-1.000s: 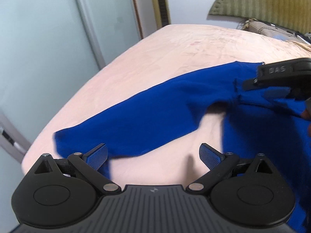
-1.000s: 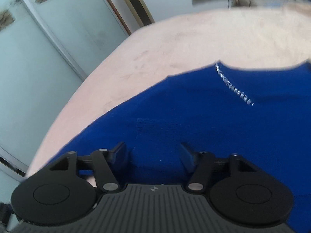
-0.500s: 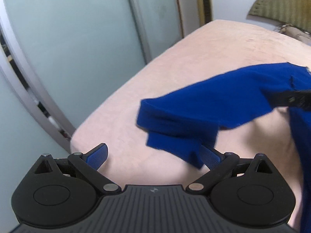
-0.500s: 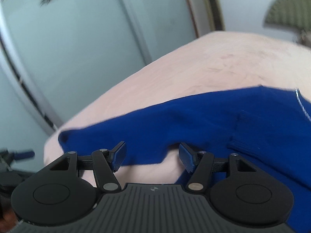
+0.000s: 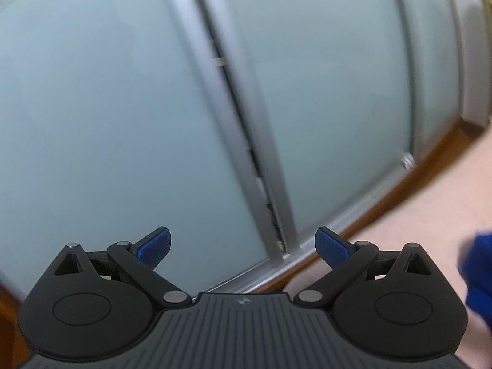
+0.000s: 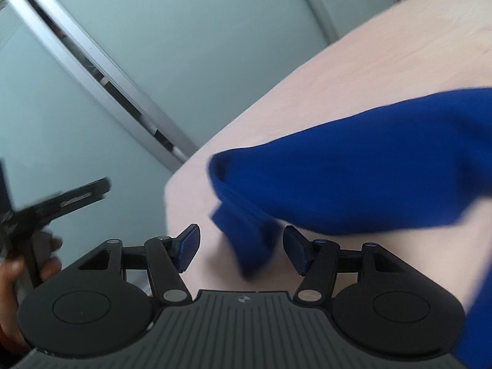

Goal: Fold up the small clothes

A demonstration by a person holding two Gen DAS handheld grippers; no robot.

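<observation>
one blue sleeve (image 6: 353, 178) lies lengthwise, cuff seemingly toward the sliding doors (image 6: 184, 40).

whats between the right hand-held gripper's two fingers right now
In the right wrist view, the blue garment's hanging sleeve end dangles between the open right hand-held gripper's fingers, unpinched.

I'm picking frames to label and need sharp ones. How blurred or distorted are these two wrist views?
Left wrist view: the frosted sliding doors are smeared and bowed by the fisheye, and the blue garment is a soft patch at the right edge. Right wrist view: the garment's sleeve end and the left gripper are motion-blurred; the right gripper stays crisp. Lighting is even, without glare.
</observation>
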